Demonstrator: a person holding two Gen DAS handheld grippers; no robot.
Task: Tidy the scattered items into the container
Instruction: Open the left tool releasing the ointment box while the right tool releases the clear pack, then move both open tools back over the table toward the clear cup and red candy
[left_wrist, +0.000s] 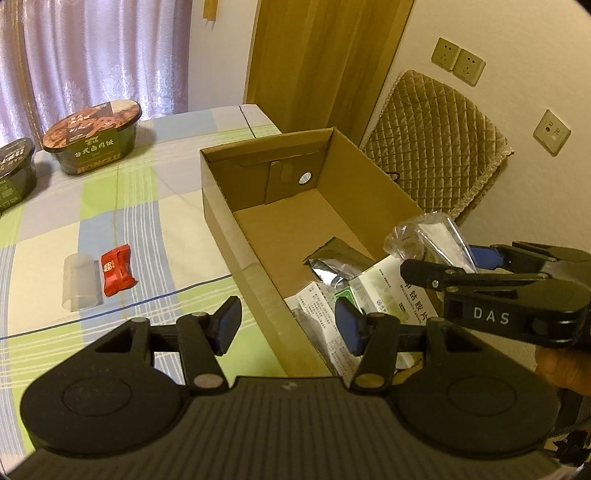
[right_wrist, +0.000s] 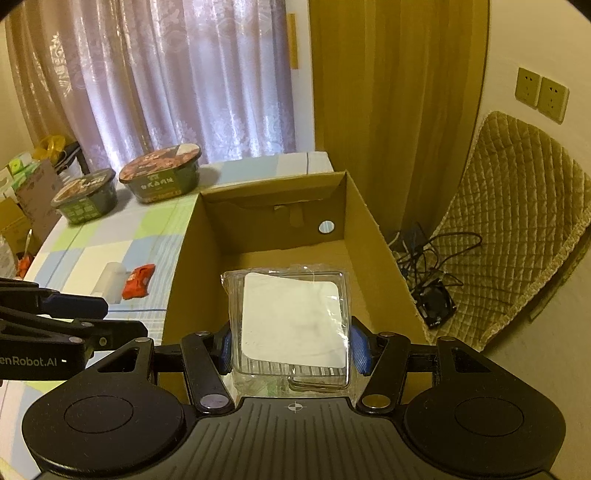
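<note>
An open cardboard box (left_wrist: 236, 206) (right_wrist: 184, 266) sits on a checked cloth. Inside it lie a silver foil pouch (left_wrist: 334, 258), a white-green medicine carton (left_wrist: 384, 291) and a printed leaflet (left_wrist: 314, 302). My right gripper (right_wrist: 291, 345) (left_wrist: 480, 258) is shut on a clear plastic packet with a white card (right_wrist: 291, 317) (left_wrist: 428, 236), held above the box's near end. My left gripper (left_wrist: 288, 325) is open with nothing in it, straddling the box's near left wall. On the cloth left of the box lie a red snack packet (left_wrist: 116, 271) (right_wrist: 138, 282) and a translucent plastic tube (left_wrist: 79, 282) (right_wrist: 109, 282).
Two instant-meal bowls (left_wrist: 92, 136) (left_wrist: 14, 173) (right_wrist: 160, 177) (right_wrist: 85, 199) stand at the far side of the cloth. Right of the box are a quilted chair cushion (left_wrist: 439, 147) (right_wrist: 517, 221), tangled cables (right_wrist: 436, 266) on the floor and wall sockets (left_wrist: 458, 61). Curtains (right_wrist: 184, 74) hang behind.
</note>
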